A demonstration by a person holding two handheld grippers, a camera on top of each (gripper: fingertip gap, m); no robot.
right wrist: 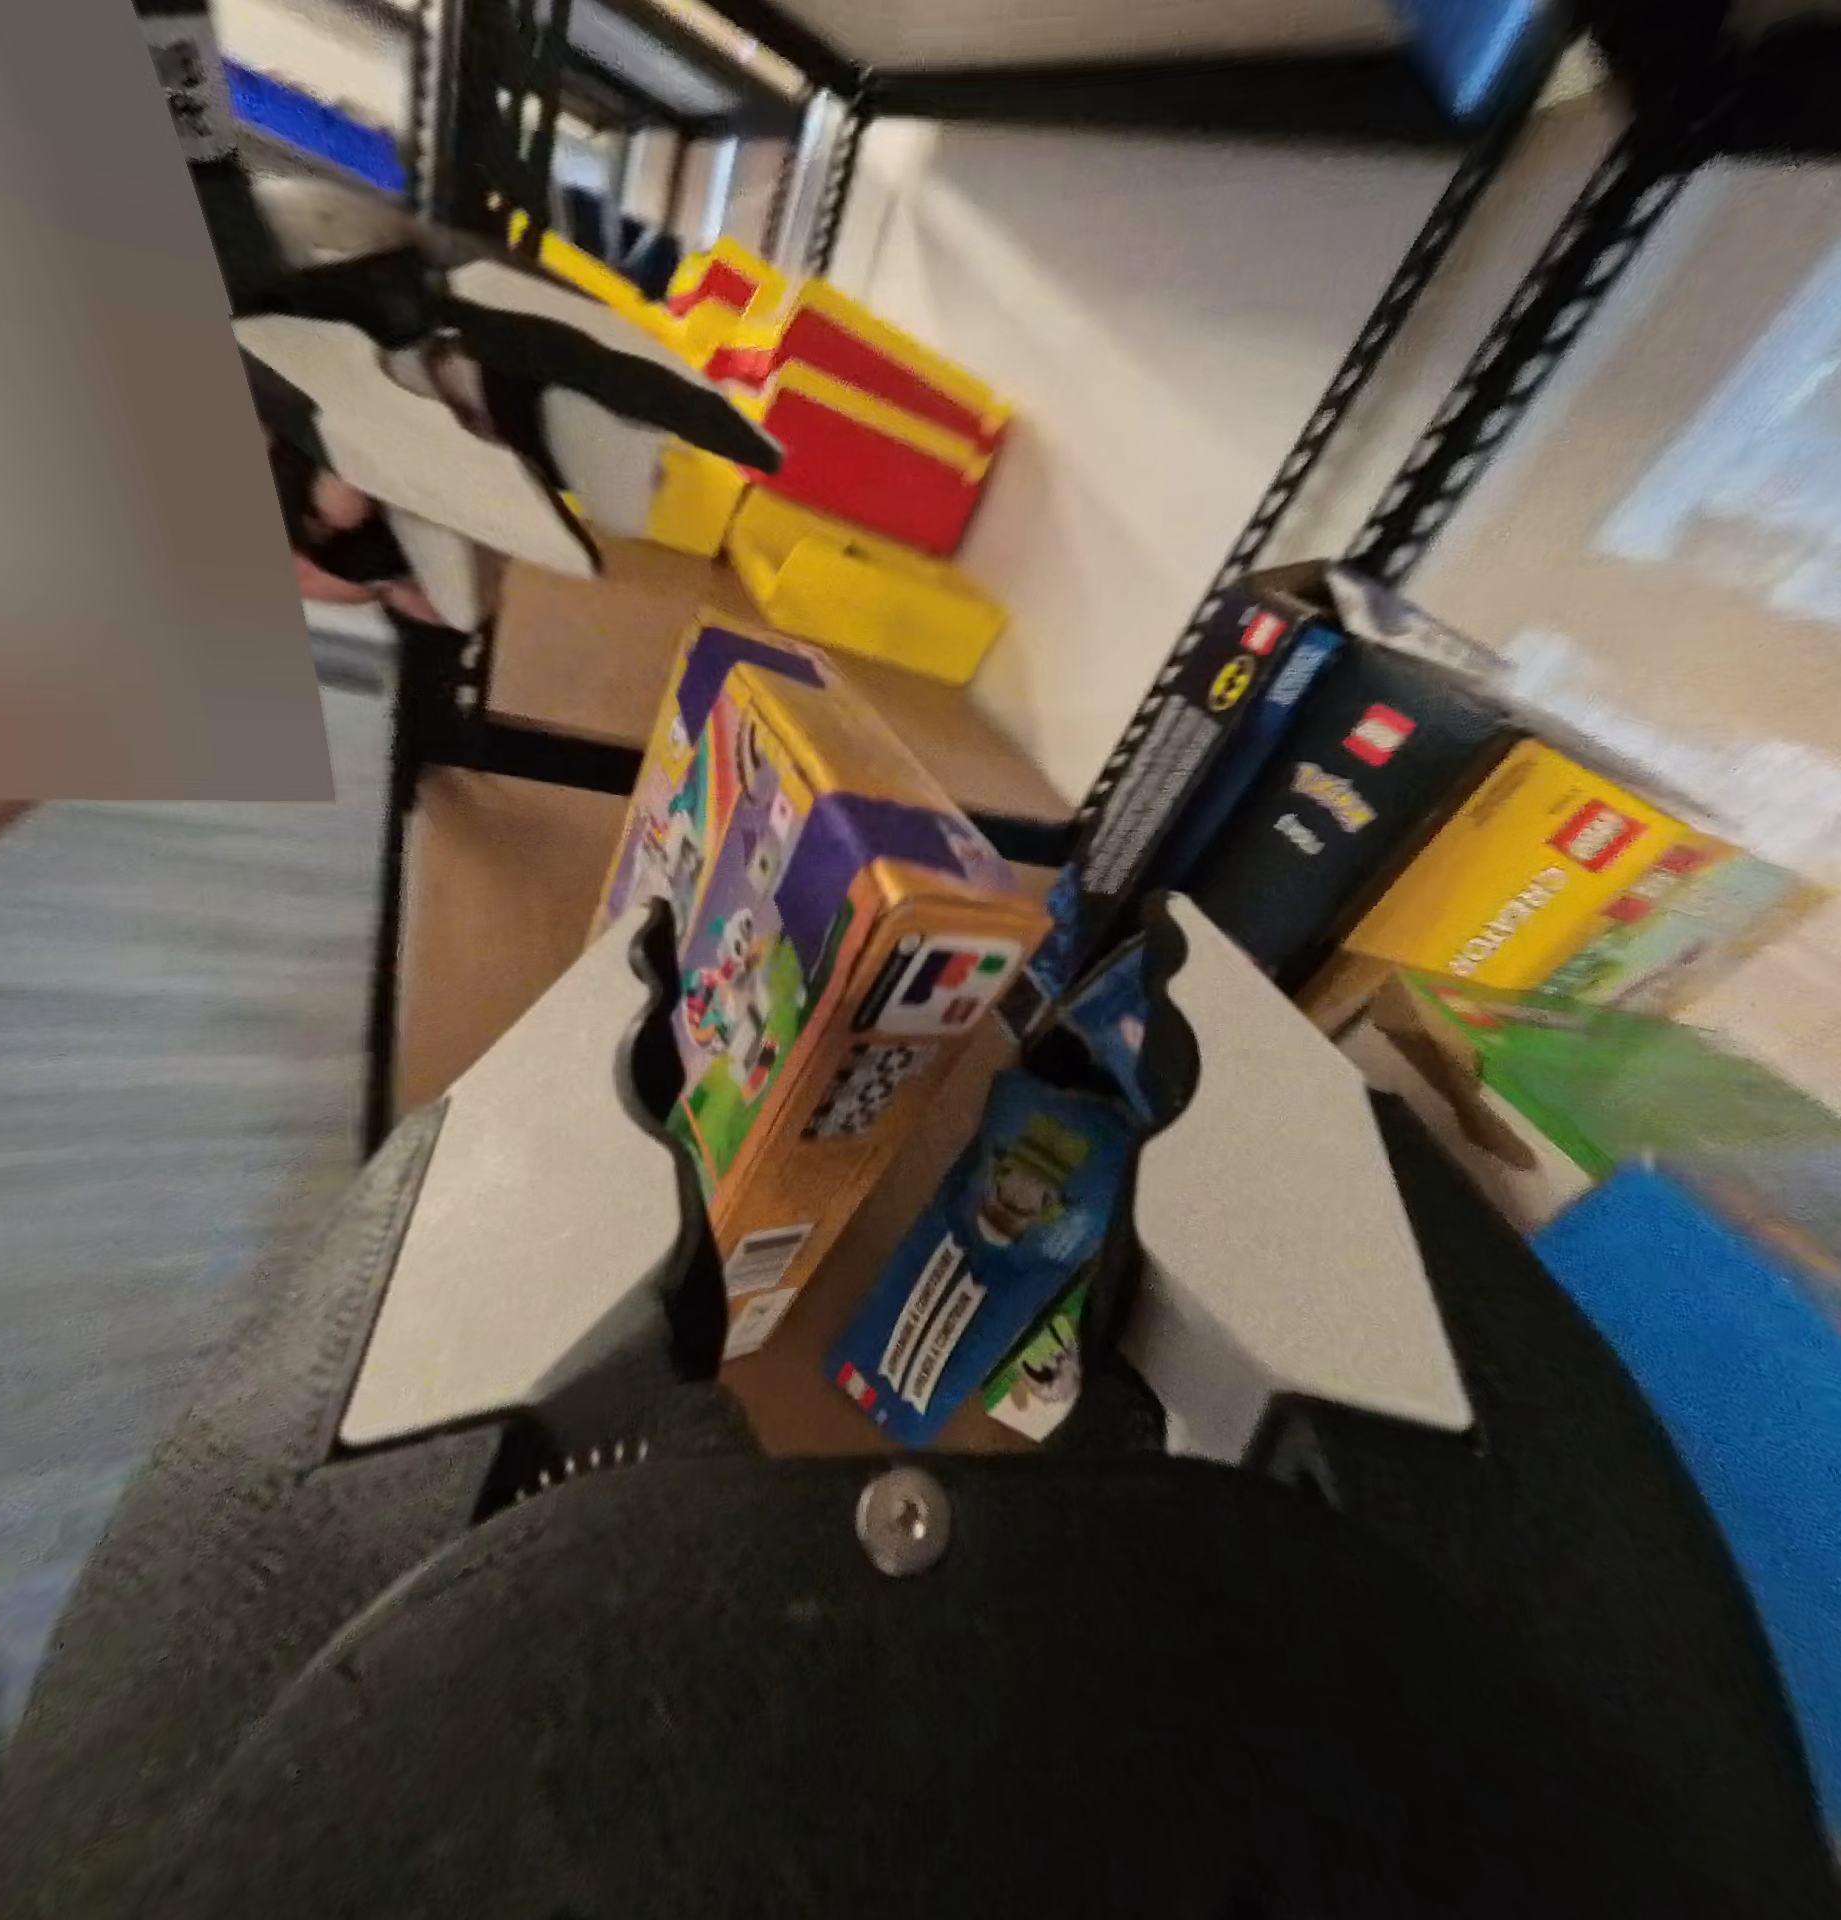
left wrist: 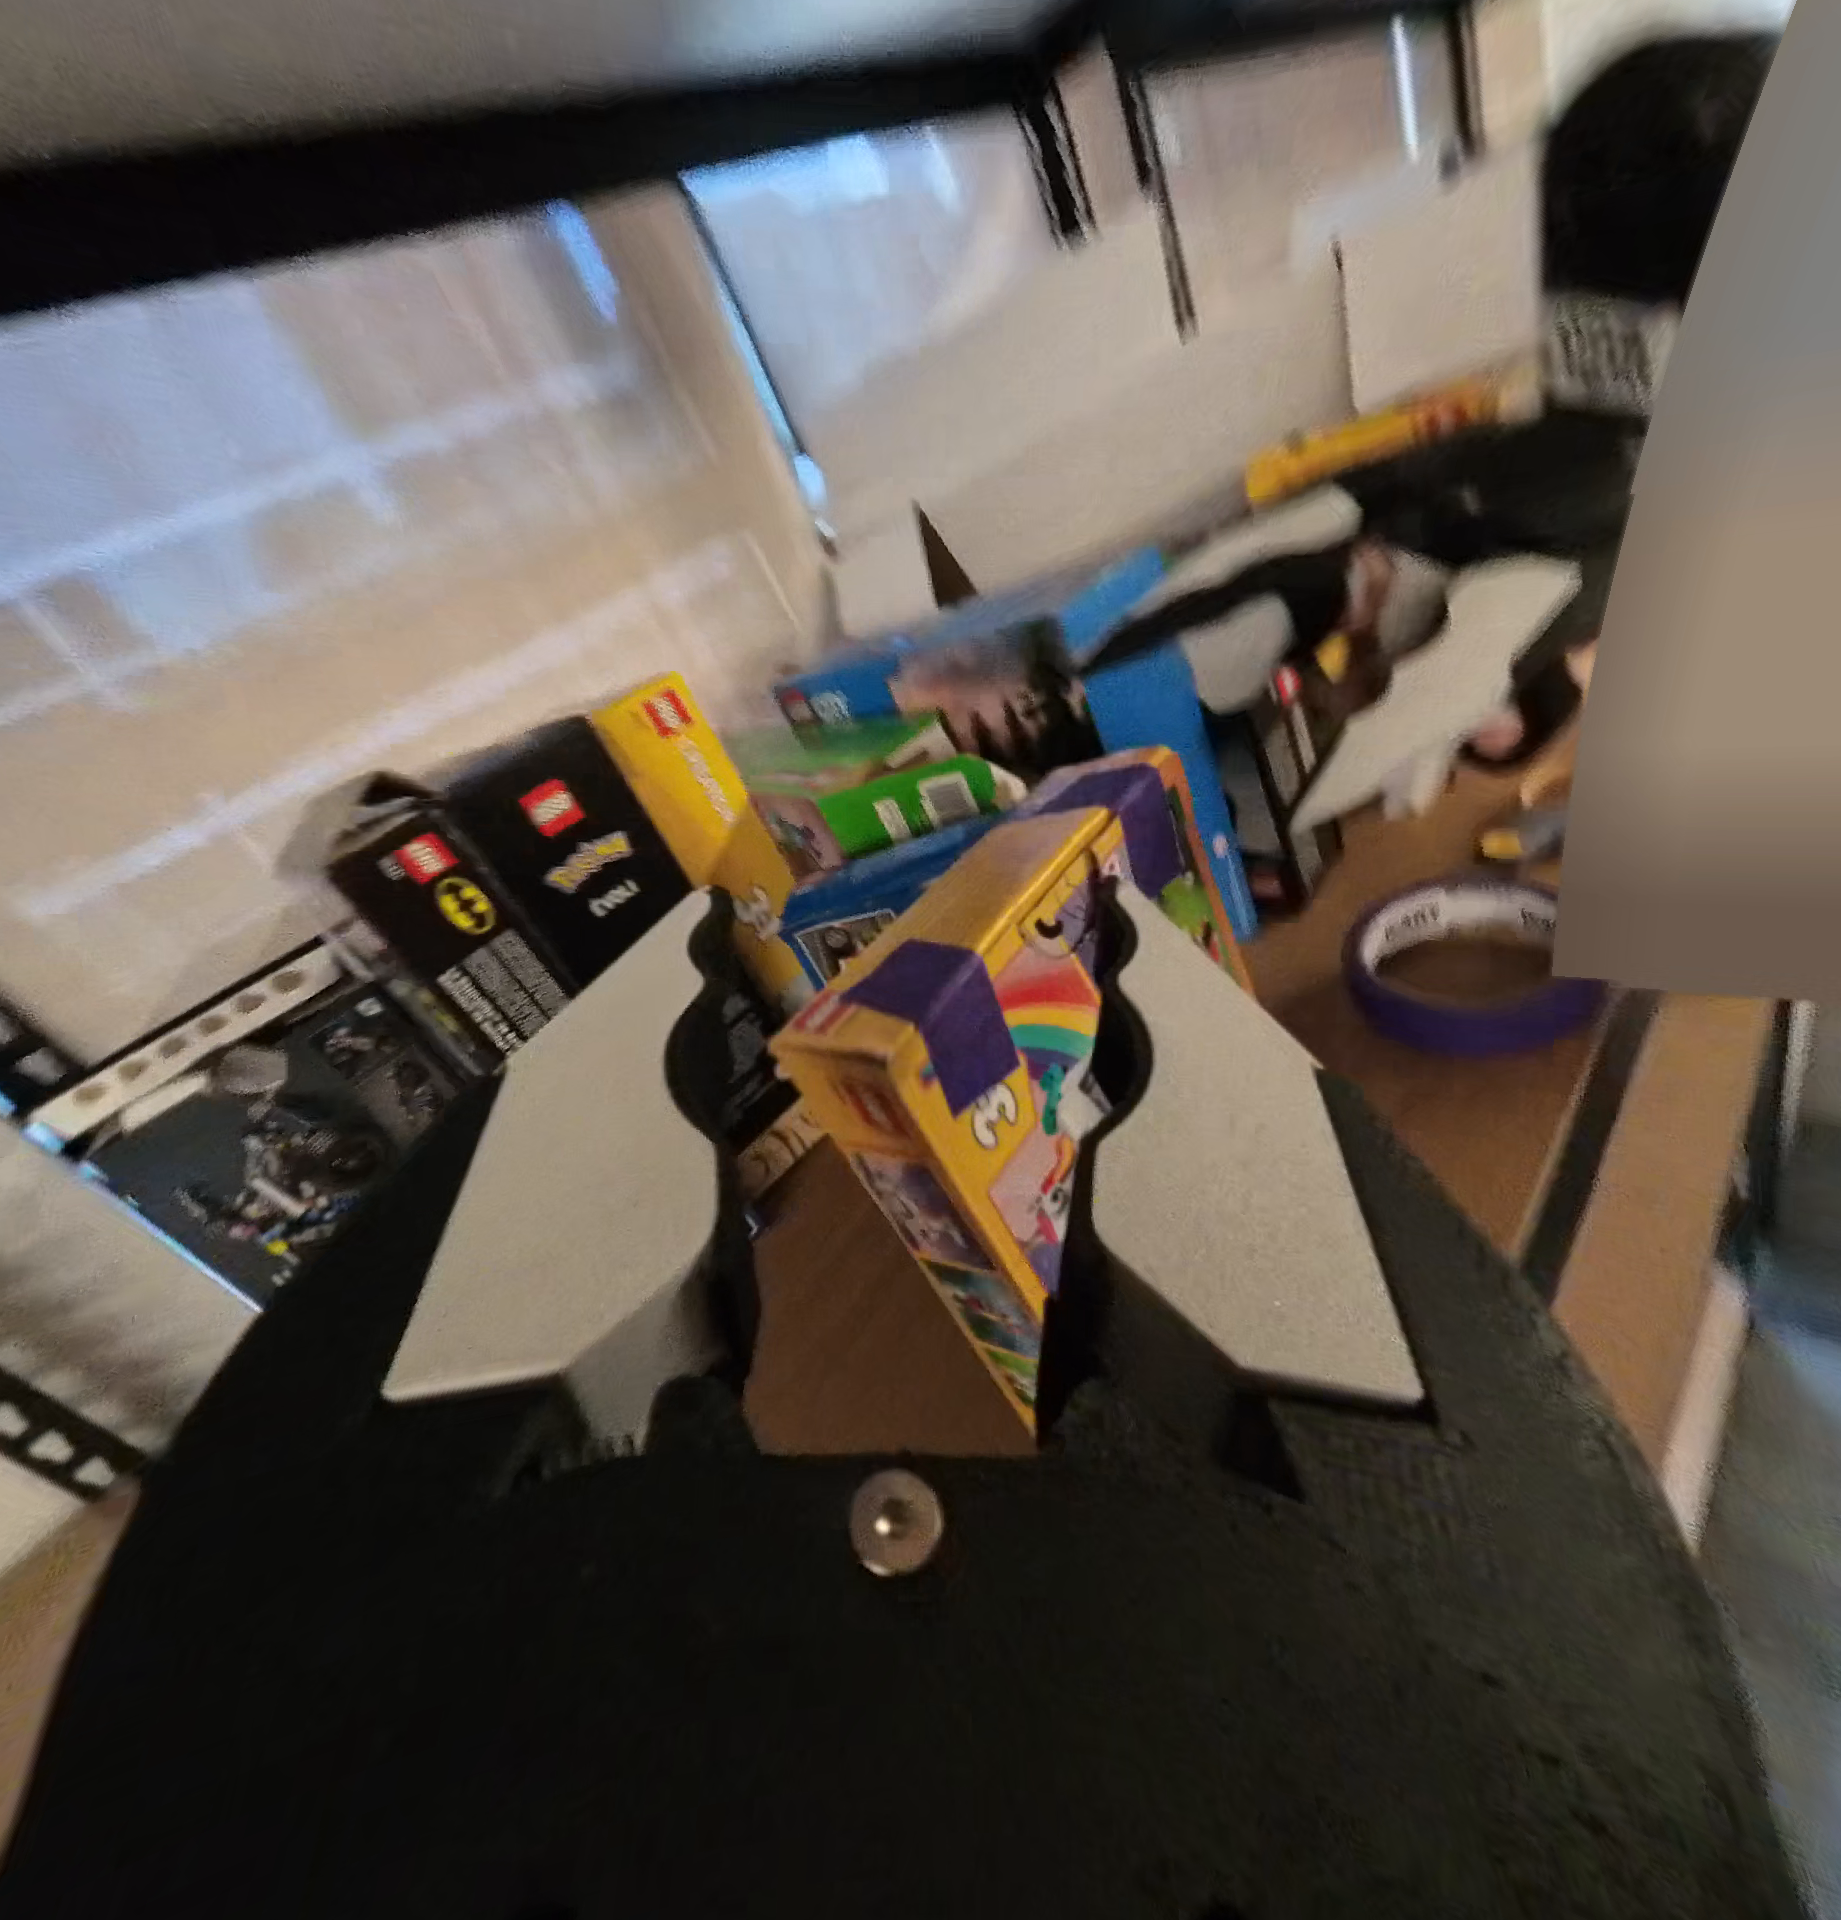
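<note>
My left gripper point(left wrist: 916, 914) is open on a wooden shelf point(left wrist: 854, 1320). A yellow toy box with a rainbow picture and purple tape point(left wrist: 957, 1101) stands tilted between its fingers, close against the right finger point(left wrist: 1228, 1164) and apart from the left one. My right gripper point(right wrist: 916, 914) is open too. An orange and purple toy box point(right wrist: 822, 997) stands by its left finger point(right wrist: 542, 1174). A small blue box point(right wrist: 989, 1247) leans by its right finger point(right wrist: 1269, 1174). Each gripper also shows far off in the other's view: the right one point(left wrist: 1415, 665), the left one point(right wrist: 480, 416).
A row of toy boxes lines the shelf's back: black point(left wrist: 563, 842), yellow point(left wrist: 687, 769), green point(left wrist: 895, 800) and blue point(left wrist: 1144, 686). A purple tape roll point(left wrist: 1467, 977) lies to the right. Yellow and red bins point(right wrist: 864, 447) sit on the neighbouring shelf, beyond black perforated uprights point(right wrist: 1311, 468).
</note>
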